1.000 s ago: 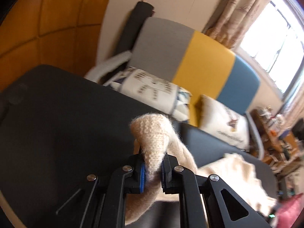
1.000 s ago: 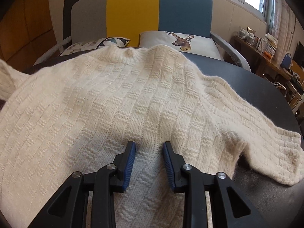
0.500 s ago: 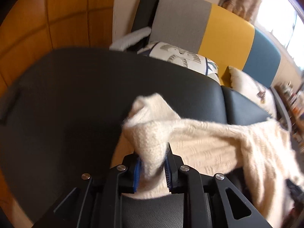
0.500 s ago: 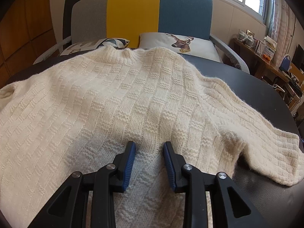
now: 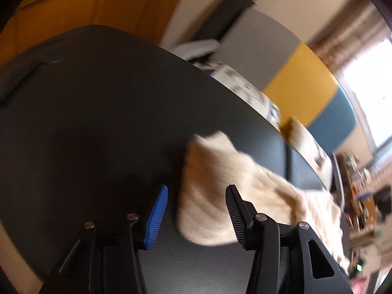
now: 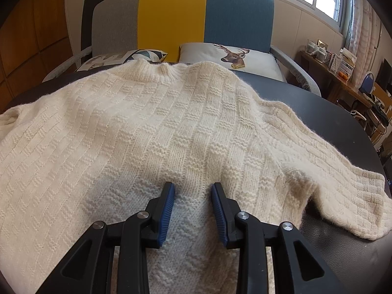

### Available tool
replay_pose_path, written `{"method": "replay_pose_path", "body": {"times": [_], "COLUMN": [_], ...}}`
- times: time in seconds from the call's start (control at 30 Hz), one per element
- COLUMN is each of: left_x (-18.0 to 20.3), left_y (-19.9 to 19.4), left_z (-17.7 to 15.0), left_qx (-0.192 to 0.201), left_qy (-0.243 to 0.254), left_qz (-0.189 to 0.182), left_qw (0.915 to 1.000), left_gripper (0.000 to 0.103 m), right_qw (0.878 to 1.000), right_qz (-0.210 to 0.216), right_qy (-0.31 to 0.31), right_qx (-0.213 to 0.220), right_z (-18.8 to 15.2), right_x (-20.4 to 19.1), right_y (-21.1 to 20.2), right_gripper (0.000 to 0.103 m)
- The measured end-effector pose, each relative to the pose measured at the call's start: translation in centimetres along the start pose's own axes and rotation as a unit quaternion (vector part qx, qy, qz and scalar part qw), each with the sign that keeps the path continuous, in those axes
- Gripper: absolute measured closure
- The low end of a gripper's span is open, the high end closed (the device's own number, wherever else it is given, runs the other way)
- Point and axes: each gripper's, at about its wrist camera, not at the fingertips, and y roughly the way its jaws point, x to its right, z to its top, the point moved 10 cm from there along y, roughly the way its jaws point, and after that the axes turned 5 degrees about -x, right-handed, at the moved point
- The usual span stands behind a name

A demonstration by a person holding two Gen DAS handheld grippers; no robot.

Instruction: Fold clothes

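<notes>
The cream knitted sweater (image 6: 156, 132) lies spread flat on the dark tabletop (image 6: 343, 122), its sleeve cuff (image 5: 208, 188) near the left edge between the opening left gripper (image 5: 196, 210), while the right gripper (image 6: 192, 210), jaws apart, rests on the hem to steady it.

Sweaters: one, a cream knitted sweater (image 6: 152, 132) spread on the dark tabletop (image 6: 325, 112)
Sleeve ends in sight: two, one sleeve cuff (image 5: 208, 196) near the left edge, one (image 6: 367, 203) by the right edge
Cushions: two, a deer cushion (image 6: 235, 57) and a patterned cushion (image 6: 122, 57) past the far edge
Sofas: one three-coloured sofa (image 6: 171, 17)
Grippers: two, with two fingers each
</notes>
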Motion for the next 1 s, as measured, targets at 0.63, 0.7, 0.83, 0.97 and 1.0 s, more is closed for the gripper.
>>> {"method": "replay_pose_path", "body": {"times": [0.63, 0.7, 0.83, 0.97, 1.0], "left_x": [5.4, 6.4, 8.6, 11.0, 11.8], "left_y": [13.2, 13.8, 14.0, 13.5, 12.9], "left_z": [4.1, 3.9, 3.1, 2.5, 2.8], "left_qx": [-0.146, -0.156, -0.142, -0.125, -0.113], "left_qy": [0.094, 0.125, 0.217, 0.29, 0.292], "left_qz": [0.129, 0.144, 0.178, 0.194, 0.187], "left_qw": [0.9763, 0.9691, 0.9493, 0.9288, 0.9309], "left_gripper": [0.046, 0.046, 0.05, 0.092, 0.094], "right_qw": [1.0, 1.0, 1.0, 1.0, 1.0], "right_qz": [-0.02, -0.02, -0.017, -0.02, -0.021], "right_qy": [-0.013, -0.013, -0.011, -0.013, -0.013], "right_qx": [0.003, 0.003, 0.004, 0.004, 0.004], "right_z": [0.0, 0.0, 0.0, 0.0, 0.0], "right_x": [-0.1, -0.2, -0.1, -0.1, -0.1], "right_y": [0.0, 0.0, 0.0, 0.0, -0.1], "right_gripper": [0.071, 0.071, 0.07, 0.07, 0.07]}}
